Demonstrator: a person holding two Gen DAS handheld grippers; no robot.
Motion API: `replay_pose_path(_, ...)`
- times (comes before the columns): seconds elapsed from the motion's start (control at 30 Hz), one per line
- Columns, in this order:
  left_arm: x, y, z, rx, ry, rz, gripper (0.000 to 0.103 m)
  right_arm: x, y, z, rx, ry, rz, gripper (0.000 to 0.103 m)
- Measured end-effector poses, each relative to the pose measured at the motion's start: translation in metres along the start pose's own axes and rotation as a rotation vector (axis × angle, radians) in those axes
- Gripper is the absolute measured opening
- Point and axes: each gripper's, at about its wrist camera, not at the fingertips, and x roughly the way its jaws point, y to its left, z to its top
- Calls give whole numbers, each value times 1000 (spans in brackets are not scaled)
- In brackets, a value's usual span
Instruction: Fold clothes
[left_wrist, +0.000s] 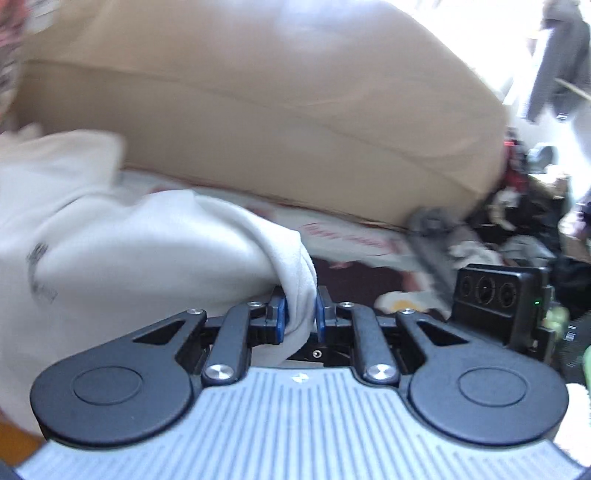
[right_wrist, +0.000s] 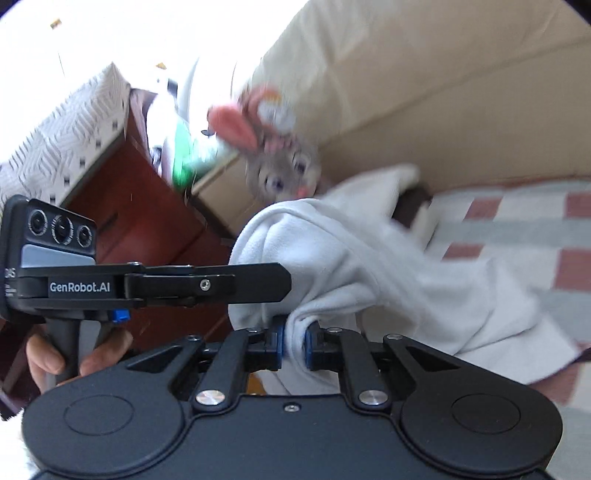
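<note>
Item one: white fleece garment (left_wrist: 110, 236), bunched and lifted in front of the beige sofa (left_wrist: 277, 110); a small dark print shows on its cloth in the left wrist view. We hold it at two places. Our left gripper (left_wrist: 300, 314) has its blue pads (left_wrist: 281, 314) closed on a hanging fold of the fleece. Our right gripper (right_wrist: 291, 345) is likewise clamped on a gathered edge of the same garment (right_wrist: 369, 266). Item two: checked blanket (right_wrist: 517, 229), pink and pale, lying below the sofa back, under the garment. Item three: grey plush rabbit (right_wrist: 280, 166) with pink ears, against the sofa's arm. Item four: red-brown wooden cabinet (right_wrist: 147, 206), beside the sofa's end. Our left hand (right_wrist: 48, 358) grips the other tool's handle.
</note>
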Motion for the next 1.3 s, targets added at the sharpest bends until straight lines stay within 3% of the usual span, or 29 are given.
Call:
replay_pose_path(0.13,11,-34,22,52,21,-123,15,-43,5,15,-28,-76,-81,14)
replay_pose_path(0.37,25,-131,57,322,62,-238,14,-131,11,32,-13,-237,-194,14)
replay_pose_path(0.47,25,-173,70,386,50,-307,15,-169,21,40,-32,-298,-263,14)
replay_pose_path(0.53,13,-188,89,369,32,-372,15,-197,23,50,-36,-353,-270,14)
replay_pose_path(0.63,29,-217,111,371,10,-440,15,-233,23,63,-47,-425,-303,14)
replay_pose_path(0.67,36,-227,118,372,2,-454,21,-244,23,68,-52,-446,-321,14)
replay_pose_path(0.7,52,-234,116,392,16,-411,28,-247,18,69,-62,-446,-408,16)
replay_pose_path(0.73,67,-241,114,411,29,-367,50,-250,13,71,-70,-442,-498,20)
replay_pose_path(0.77,93,-247,103,446,63,-299,61,-247,0,71,-27,-381,-631,32)
replay_pose_path(0.87,126,-236,67,507,86,-120,61,-240,-43,68,125,-180,-992,36)
replay_pose_path(0.9,129,-222,56,516,104,-80,62,-244,-52,58,144,-183,-1014,36)
replay_pose_path(0.97,135,-188,33,493,162,-17,63,-249,-66,42,201,-192,-952,36)
replay_pose_path(1.13,154,-99,-8,305,351,113,63,-240,-112,-4,386,-158,-843,36)
replay_pose_path(1.3,152,-51,-29,168,397,224,63,-233,-155,-32,540,-117,-740,36)
